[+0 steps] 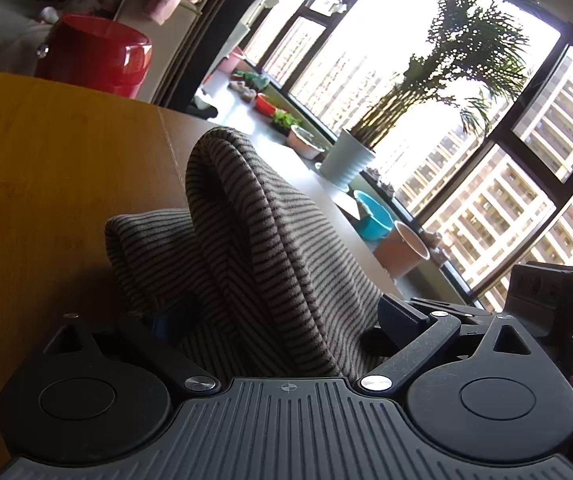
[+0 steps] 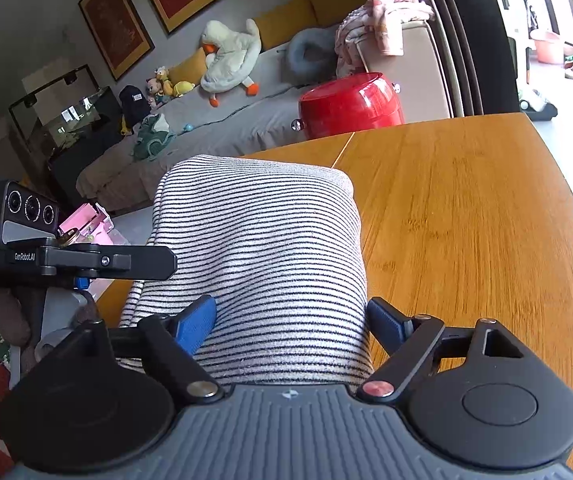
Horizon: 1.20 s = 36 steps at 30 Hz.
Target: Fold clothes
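A striped garment, pale with thin dark stripes, lies folded on the wooden table [image 2: 466, 208]. In the left wrist view the striped garment [image 1: 246, 232] rises in a bunched fold between the fingers of my left gripper [image 1: 270, 316], whose jaws stand wide with cloth draped over them. In the right wrist view the garment [image 2: 262, 240] fills the gap of my right gripper [image 2: 290, 316]; the blue pads [image 2: 198, 320] stand apart on either side of the thick roll. The other gripper's body [image 2: 18, 232] shows at the left.
A red round stool [image 2: 350, 104] stands beyond the table's far edge, with a sofa behind it [image 2: 246, 92]. In the left wrist view a windowsill with plant pots [image 1: 346, 156] runs along the right. The table edge [image 1: 166, 132] lies past the garment.
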Motion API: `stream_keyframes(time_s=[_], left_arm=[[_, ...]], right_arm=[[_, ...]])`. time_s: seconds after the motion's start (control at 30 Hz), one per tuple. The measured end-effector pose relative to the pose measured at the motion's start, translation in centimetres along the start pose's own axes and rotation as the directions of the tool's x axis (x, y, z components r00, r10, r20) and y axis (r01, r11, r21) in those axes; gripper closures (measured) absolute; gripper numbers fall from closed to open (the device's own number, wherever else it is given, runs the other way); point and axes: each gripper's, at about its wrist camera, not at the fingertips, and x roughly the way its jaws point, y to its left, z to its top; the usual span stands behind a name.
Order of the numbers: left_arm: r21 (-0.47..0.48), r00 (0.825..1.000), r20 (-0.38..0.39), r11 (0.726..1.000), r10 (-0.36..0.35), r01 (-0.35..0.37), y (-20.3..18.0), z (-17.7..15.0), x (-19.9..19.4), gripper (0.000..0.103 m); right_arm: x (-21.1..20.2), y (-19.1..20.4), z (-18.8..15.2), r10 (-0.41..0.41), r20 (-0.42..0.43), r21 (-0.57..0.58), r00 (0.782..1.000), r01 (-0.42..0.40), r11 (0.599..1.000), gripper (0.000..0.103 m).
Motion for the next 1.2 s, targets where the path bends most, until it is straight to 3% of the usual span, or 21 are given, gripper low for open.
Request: stream_keyframes(time_s=[0.13,0.27,0.33,0.4,0.43,0.5,0.6,0.7,0.73,0.93,1.0,1.03,1.1,1.17,1.2], left_arm=[[0.000,1.000,0.004,1.000,0.028,-0.028,0.1,-0.4,-0.8,0.004],[-0.033,0.999,0.029,0.998,0.046,-0.045,1.0,-1.2,-2.7,0.006],[-0.059,0.998,0.042,0.997,0.055,-0.053,1.9,-1.5,-3.4,0.016],[-0.086,0.996,0.055,0.994,0.065,-0.060,2.7,-1.7,-4.2,0.024],[-0.099,0.996,0.061,0.993,0.070,-0.063,3.1,-1.8,-4.6,0.029],[-0.096,0.994,0.067,0.992,0.083,-0.076,3.3,-1.7,-4.7,0.036],[-0.111,0.987,0.093,0.987,0.129,-0.118,4.1,-1.5,-5.6,0.042],[-0.145,0.986,0.126,0.985,0.110,-0.091,4.9,-1.4,-7.1,0.042],[-0.145,0.986,0.133,0.986,0.103,-0.084,4.9,-1.5,-7.4,0.042],[-0.145,0.989,0.133,0.988,0.071,-0.051,4.6,-1.8,-7.3,0.042],[-0.157,0.989,0.130,0.986,0.072,-0.051,4.8,-1.8,-7.2,0.042],[-0.162,0.989,0.128,0.986,0.070,-0.049,4.8,-1.7,-7.2,0.042],[-0.167,0.991,0.120,0.985,0.062,-0.042,4.7,-1.7,-6.9,0.042],[-0.164,0.993,0.109,0.986,0.042,-0.024,4.2,-1.9,-6.6,0.042],[-0.163,0.994,0.102,0.987,0.030,-0.013,4.0,-2.0,-6.4,0.042]], right_arm=[[-0.8,0.7,0.2,-0.020,0.031,-0.021,0.999,0.021,1.000,0.019],[-2.4,3.8,0.6,-0.104,0.112,-0.199,0.988,0.124,0.972,0.019],[-2.8,6.1,0.8,-0.120,0.154,-0.304,0.981,0.162,0.939,0.019],[-2.5,8.6,1.1,-0.121,0.170,-0.388,0.978,0.179,0.904,0.028],[-2.1,9.8,1.1,-0.112,0.161,-0.423,0.981,0.171,0.890,0.037],[-1.0,12.4,0.6,-0.083,0.119,-0.485,0.989,0.130,0.865,0.039],[1.8,15.9,-1.5,-0.111,0.082,-0.612,0.990,0.138,0.778,0.038],[4.1,17.5,-3.4,-0.216,0.155,-0.700,0.964,0.262,0.665,0.038],[4.3,17.4,-3.5,-0.239,0.168,-0.698,0.956,0.287,0.656,0.039],[3.2,15.7,-3.0,-0.298,0.154,-0.597,0.942,0.329,0.732,0.048],[3.3,15.8,-3.5,-0.302,0.159,-0.606,0.940,0.334,0.722,0.043],[3.8,15.9,-4.0,-0.304,0.155,-0.628,0.940,0.331,0.704,0.033],[4.3,16.0,-4.7,-0.305,0.166,-0.650,0.938,0.336,0.681,0.033],[4.0,15.4,-4.4,-0.284,0.175,-0.633,0.943,0.329,0.701,0.058],[3.5,14.9,-3.9,-0.272,0.173,-0.599,0.947,0.320,0.734,0.066]])
